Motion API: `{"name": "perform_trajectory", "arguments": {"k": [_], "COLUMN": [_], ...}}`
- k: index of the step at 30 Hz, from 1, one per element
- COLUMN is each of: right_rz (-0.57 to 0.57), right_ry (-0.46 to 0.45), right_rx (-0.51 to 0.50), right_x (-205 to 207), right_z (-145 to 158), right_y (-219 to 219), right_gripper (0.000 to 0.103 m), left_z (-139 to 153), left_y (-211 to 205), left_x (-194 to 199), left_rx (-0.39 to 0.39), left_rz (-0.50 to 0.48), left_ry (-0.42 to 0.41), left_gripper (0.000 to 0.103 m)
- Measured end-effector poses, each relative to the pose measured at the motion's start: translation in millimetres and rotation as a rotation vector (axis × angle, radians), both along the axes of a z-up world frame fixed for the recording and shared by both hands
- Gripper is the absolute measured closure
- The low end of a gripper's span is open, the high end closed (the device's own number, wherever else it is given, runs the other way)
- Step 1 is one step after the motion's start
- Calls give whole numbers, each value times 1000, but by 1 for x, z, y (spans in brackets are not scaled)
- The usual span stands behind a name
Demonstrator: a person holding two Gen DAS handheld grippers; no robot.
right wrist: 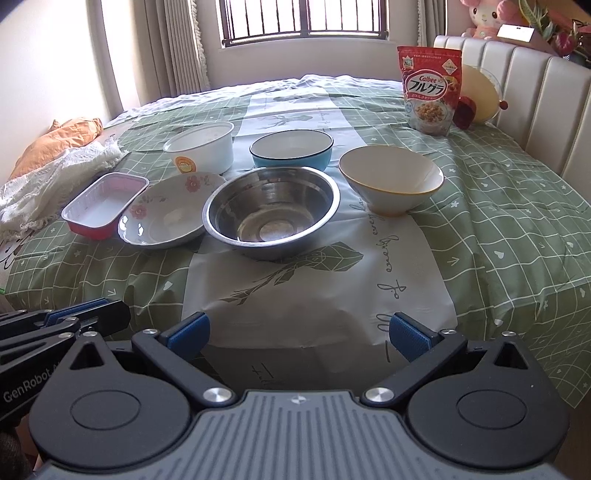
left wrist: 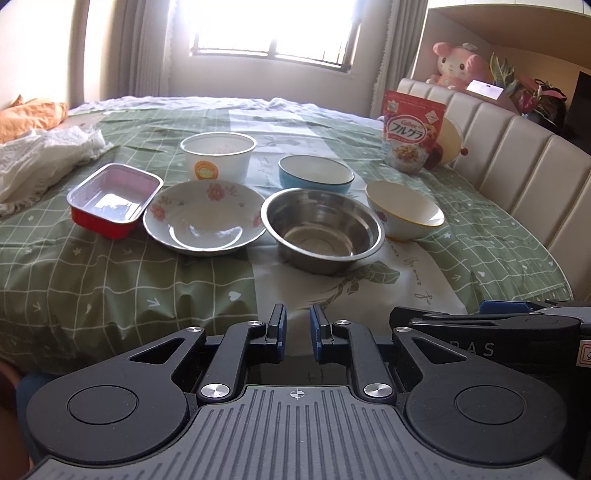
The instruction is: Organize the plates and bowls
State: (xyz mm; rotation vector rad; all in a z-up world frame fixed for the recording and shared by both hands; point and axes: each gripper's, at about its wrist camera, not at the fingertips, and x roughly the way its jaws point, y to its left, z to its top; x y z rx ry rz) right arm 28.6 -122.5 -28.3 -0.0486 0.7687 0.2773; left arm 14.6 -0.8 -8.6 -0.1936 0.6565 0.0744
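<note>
A home bedroom: daylight is streaming through a barred window flanked by curtains, a padded headboard is lining the right side, and a pink plush toy is sitting behind it, above a bed spread with a green checked cloth.

Two wrist fisheye views, side by side at the near edge of a bed, both facing the window wall.

Left wrist view: looks forward and down over its own left hand-held gripper, dishes at middle distance; right hand-held gripper enters at lower right. Right wrist view: same heading, set further right, steel bowl nearer centre; its own fingers fill the foreground. Shared: green checked bedspread, all dishes, cereal bag, padded headboard, window.
</note>
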Motion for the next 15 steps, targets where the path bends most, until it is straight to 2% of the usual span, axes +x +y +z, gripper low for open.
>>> {"name": "perform_trajectory", "arguments": {"k": [15], "right_rz": [2], "right_ry": [6], "right_rx": [1], "right_x": [1], "right_z": [-2], "right_y": [1], "right_gripper": [0], "left_z": [0], "left_y": [0], "left_x": [0], "left_rx": [0], "left_rz": [-1], "left_ry": [0], "left_gripper": [87]}}
